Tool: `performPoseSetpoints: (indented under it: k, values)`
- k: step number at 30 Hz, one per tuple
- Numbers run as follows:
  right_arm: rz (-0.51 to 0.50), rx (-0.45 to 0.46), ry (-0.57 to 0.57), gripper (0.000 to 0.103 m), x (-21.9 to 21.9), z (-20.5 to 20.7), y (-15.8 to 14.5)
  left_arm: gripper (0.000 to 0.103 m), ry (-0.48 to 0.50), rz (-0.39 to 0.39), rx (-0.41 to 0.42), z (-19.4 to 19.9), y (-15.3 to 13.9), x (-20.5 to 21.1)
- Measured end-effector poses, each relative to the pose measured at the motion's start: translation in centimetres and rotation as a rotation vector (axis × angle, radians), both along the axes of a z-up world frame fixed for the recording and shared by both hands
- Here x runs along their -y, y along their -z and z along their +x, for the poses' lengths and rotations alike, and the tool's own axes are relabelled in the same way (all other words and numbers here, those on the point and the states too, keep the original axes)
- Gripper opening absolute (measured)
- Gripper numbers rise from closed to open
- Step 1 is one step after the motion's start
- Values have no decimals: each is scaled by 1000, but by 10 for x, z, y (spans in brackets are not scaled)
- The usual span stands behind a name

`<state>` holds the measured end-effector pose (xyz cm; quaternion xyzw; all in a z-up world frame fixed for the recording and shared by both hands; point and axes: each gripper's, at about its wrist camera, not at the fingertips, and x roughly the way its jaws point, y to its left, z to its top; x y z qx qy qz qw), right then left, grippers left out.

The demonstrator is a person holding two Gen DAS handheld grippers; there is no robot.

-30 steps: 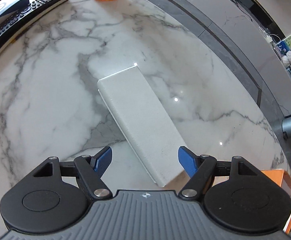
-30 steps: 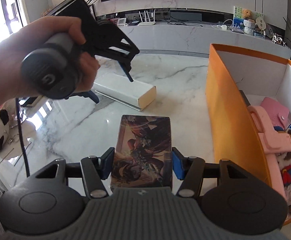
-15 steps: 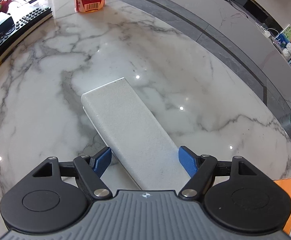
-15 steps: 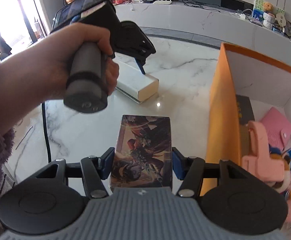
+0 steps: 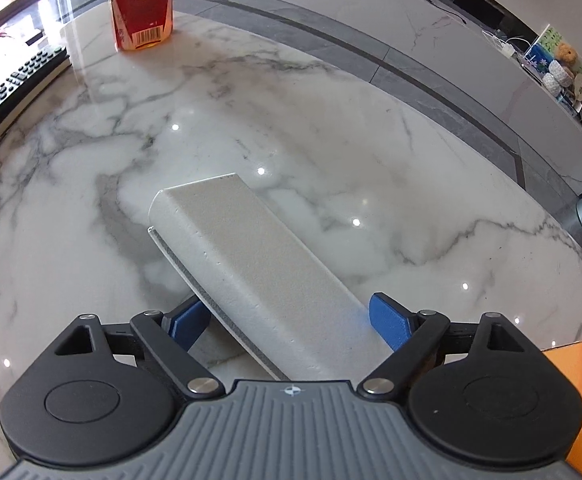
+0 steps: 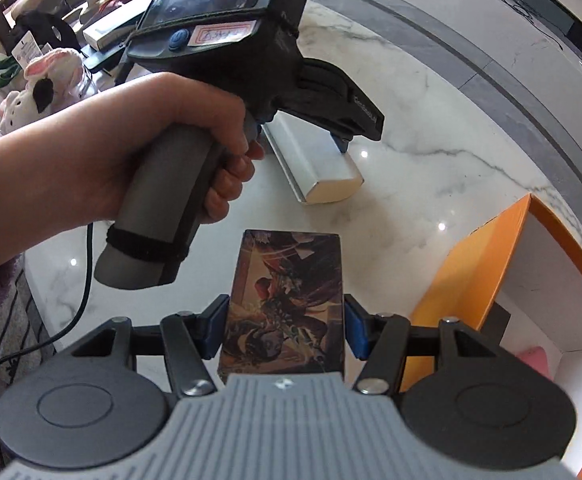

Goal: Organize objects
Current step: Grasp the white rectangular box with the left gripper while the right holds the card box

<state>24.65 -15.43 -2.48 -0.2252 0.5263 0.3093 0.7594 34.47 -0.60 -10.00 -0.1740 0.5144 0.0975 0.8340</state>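
Left gripper (image 5: pixel 287 322) straddles the near end of the white box (image 5: pixel 251 272); its jaws are opening, the box lies between the blue pads, and neither pad presses on it yet. That box lies flat on the marble table (image 5: pixel 331 140), skewed to your jaw line, its far end pointing toward the bottle (image 5: pixel 141 4). Before you close, roll your wrist so the pads face the box's long sides squarely; a skewed pinch will likely twist it out. Sink a little so the pads bite the side walls, not the rounded top edge, then close slowly.

Right gripper (image 6: pixel 287 330) is clamped on the picture box (image 6: pixel 287 300), both pads flat on its long sides. Keep that grip as it is. The orange bin (image 6: pixel 491 248) stands just right of the white box, at the table's edge, with a pink item (image 6: pixel 535 360) in it. Carry the picture box over the bin's wall before you lower it, and keep clear of your left hand (image 6: pixel 111 156), which hangs above the white box.
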Motion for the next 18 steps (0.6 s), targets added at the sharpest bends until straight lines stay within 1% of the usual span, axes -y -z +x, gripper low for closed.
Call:
performPoseSetpoints:
  k: [2, 4, 5, 7, 8, 9, 10, 12, 13, 14, 15, 16, 18]
  values:
    - [-5, -4, 2, 60, 1, 4, 1, 103, 16, 28, 3, 3, 1, 5]
    - [-10, 17, 6, 60, 3, 3, 0, 103, 49, 69, -11, 9, 2, 13]
    - [-6, 29, 12, 60, 4, 8, 3, 103, 90, 104, -37, 12, 4, 19]
    - [10, 31, 38, 60, 7, 12, 4, 103, 208, 205, -88, 17, 9, 38]
    - [18, 26, 52, 60, 8, 13, 5, 103, 241, 204, -74, 14, 11, 44]
    - [24, 23, 63, 60, 11, 14, 6, 103, 237, 185, -74, 12, 12, 45]
    - [23, 26, 69, 60, 12, 14, 6, 103, 218, 180, -75, 10, 13, 44]
    - [10, 35, 76, 60, 15, 13, 7, 103, 190, 190, -45, 4, 10, 42]
    - [4, 39, 79, 60, 16, 12, 7, 77, 177, 196, -18, -1, 6, 40]
    - [2, 44, 81, 60, 18, 10, 6, 67, 190, 203, -6, -4, 2, 40]
    - [4, 50, 87, 60, 21, 8, 4, 50, 203, 201, -12, -8, -1, 38]
    - [9, 53, 91, 60, 22, 6, 3, 39, 213, 193, -13, -13, -2, 35]
    - [22, 62, 96, 60, 25, 1, 1, 34, 267, 204, -4, -24, -3, 28]
